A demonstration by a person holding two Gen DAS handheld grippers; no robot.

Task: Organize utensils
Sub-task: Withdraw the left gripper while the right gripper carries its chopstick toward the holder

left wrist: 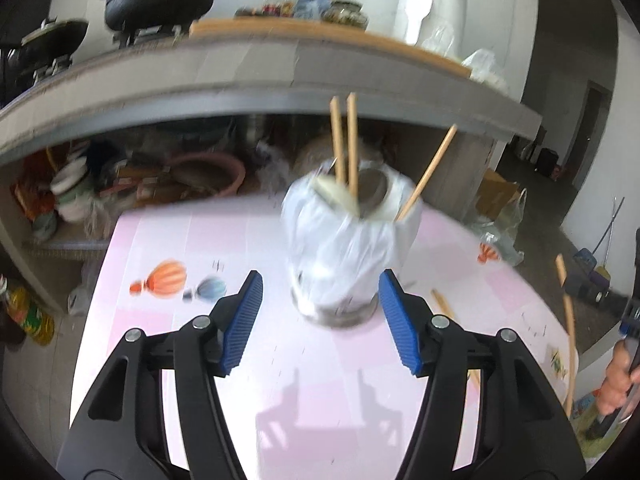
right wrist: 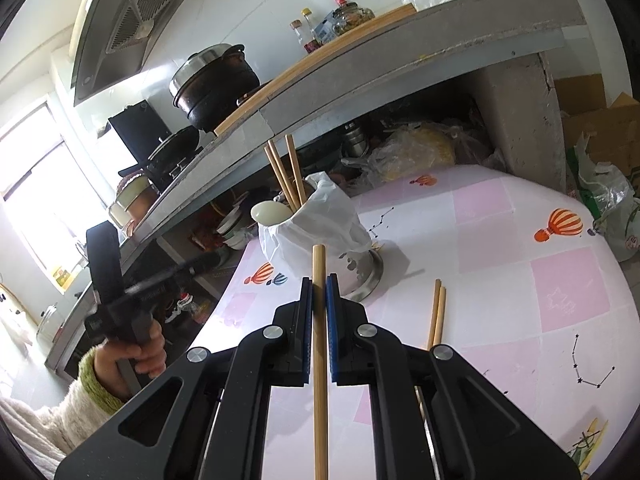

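The left gripper has its blue ribbed jaws spread wide, with nothing pinched. Just ahead of them, and partly between their tips, stands the round metal utensil holder wrapped in a white plastic bag, its steel base resting on the pink checked surface printed with hot-air balloons. This view is blurred. Three light wooden chopsticks stick up out of the holder's mouth; two stand close together and nearly upright, the third leans away toward the right jaw's side. A pale rounded spoon bowl lies at the holder's rim beside the pair.

The right gripper has its jaws pressed together on a single light wooden chopstick, which runs lengthwise between the pads, its tip poking out past them and its tail running back under the gripper body. Beyond that tip the bag-wrapped holder leans on the surface. To the right of the right jaws, two more wooden chopsticks lie side by side, touching each other, flat on the surface.

Left of the right jaws, a hand in a fluffy cream sleeve with a green cuff grips the handle of the left gripper.
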